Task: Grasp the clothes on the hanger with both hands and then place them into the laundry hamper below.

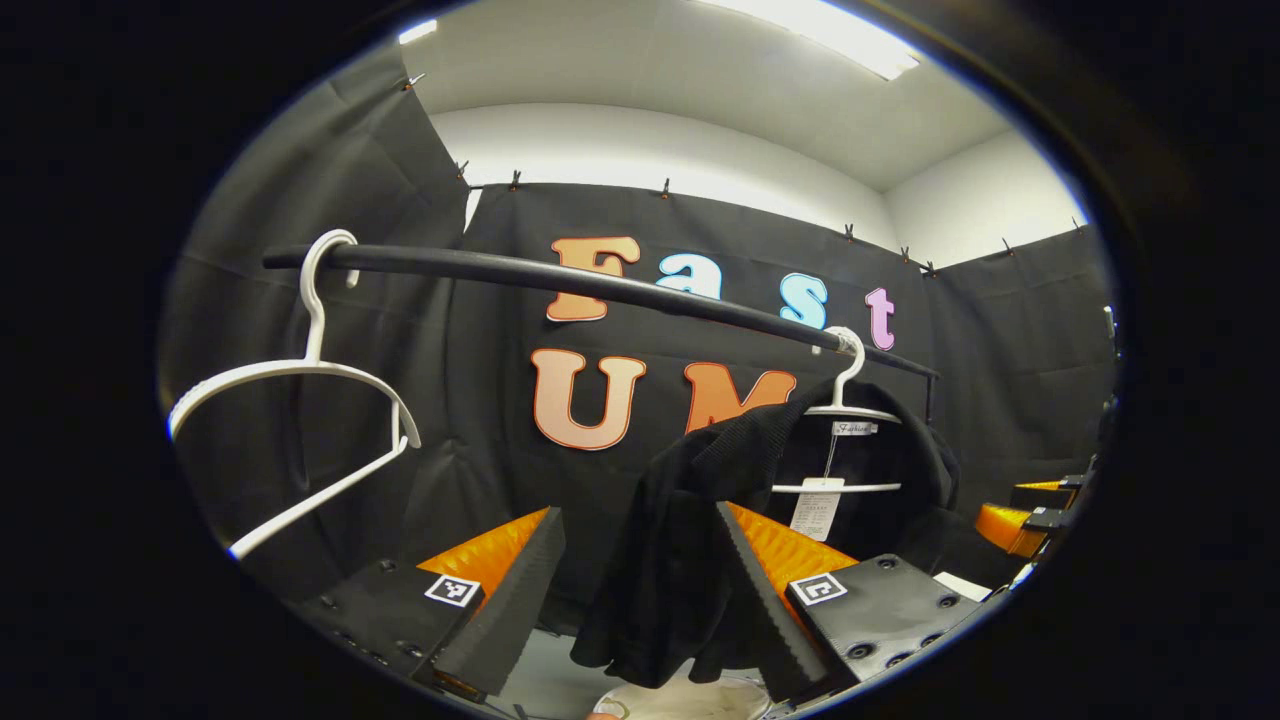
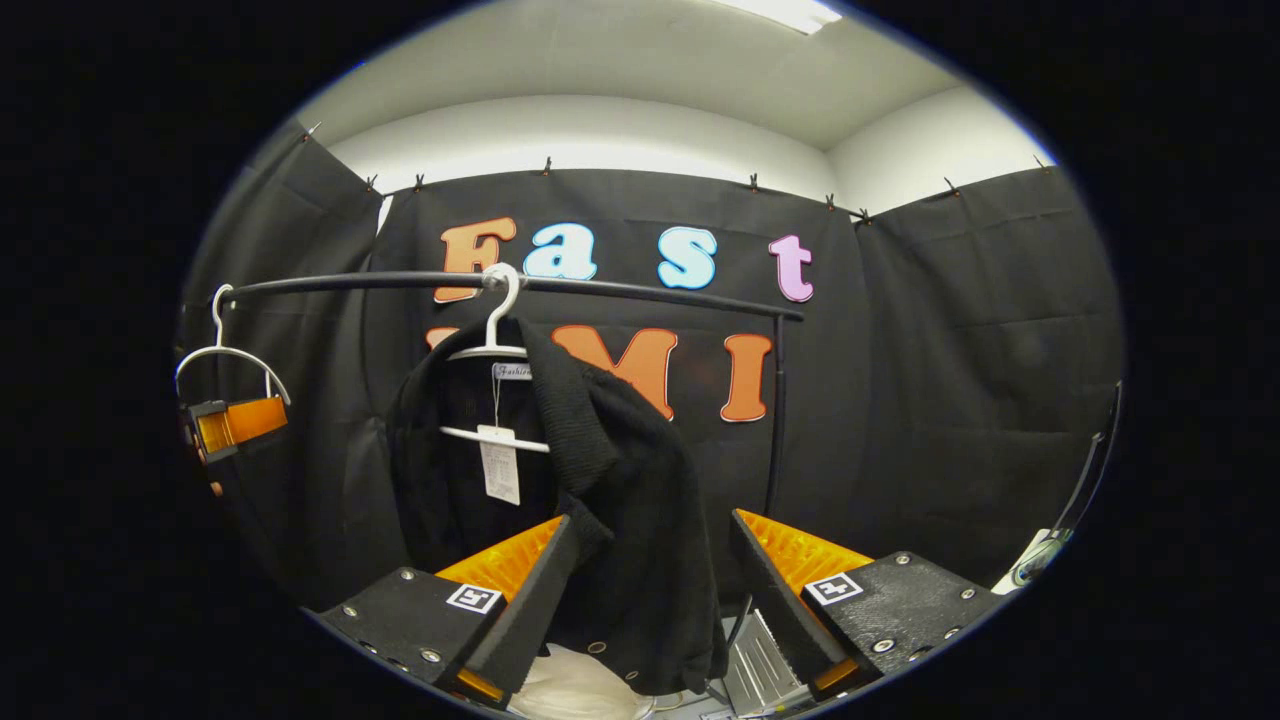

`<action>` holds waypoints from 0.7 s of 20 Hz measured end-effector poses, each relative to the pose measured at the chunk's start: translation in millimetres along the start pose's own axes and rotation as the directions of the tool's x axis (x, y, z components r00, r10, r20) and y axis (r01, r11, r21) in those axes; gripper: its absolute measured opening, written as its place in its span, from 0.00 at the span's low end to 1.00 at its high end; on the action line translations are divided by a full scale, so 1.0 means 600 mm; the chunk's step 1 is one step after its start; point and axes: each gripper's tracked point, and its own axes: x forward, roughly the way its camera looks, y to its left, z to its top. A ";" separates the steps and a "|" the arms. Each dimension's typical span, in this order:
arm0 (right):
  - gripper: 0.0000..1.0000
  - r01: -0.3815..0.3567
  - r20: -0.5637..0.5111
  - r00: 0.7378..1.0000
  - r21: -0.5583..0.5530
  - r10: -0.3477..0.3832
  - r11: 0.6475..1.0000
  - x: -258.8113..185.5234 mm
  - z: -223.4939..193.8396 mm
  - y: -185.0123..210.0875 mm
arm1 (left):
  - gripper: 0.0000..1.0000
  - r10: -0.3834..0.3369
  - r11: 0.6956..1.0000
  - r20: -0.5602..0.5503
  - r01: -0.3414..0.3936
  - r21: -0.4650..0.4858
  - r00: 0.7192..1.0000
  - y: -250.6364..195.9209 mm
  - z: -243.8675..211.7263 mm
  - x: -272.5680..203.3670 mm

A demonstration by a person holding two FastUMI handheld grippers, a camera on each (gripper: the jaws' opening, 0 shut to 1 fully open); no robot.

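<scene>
A black clothes rail [image 2: 640, 290] runs across the booth, and the black knit garment [image 2: 620, 480] hangs from it on a white hanger [image 2: 495, 350], one shoulder already slid off so that the cloth droops forward in a long fold; a paper tag [image 2: 498, 465] dangles inside the collar. An empty white hanger [image 1: 300, 380] sits well apart from it along the rail. The left tongs [image 1: 640, 590] stand wide open, the hanging fold lying against the inner face of one finger without being pinched. The right tongs [image 2: 645, 590] are likewise spread, with the garment's lower edge, dotted with small snaps, between the fingers and unclamped. The knit looks soft, light and limp, so it should bunch readily and slip off the smooth hanger; a bite well into the doubled fabric near each shoulder would likely hold better than the thin hem. The pale hamper rim [image 1: 690, 700] shows just below.
</scene>
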 end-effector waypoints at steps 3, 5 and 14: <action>0.95 -0.025 -0.035 0.999 -0.009 0.025 1.000 0.018 -0.027 0.018 | 0.93 0.004 1.000 -0.008 -0.004 -0.006 1.000 0.004 -0.007 0.002; 0.95 -0.032 -0.053 0.998 -0.019 0.031 0.999 0.033 -0.047 0.024 | 1.00 0.008 1.000 -0.011 -0.008 -0.005 1.000 0.007 -0.010 0.000; 0.94 -0.048 -0.136 0.990 0.004 0.048 0.999 0.114 -0.127 0.039 | 1.00 0.037 0.999 -0.025 -0.037 0.000 0.999 0.026 -0.020 -0.003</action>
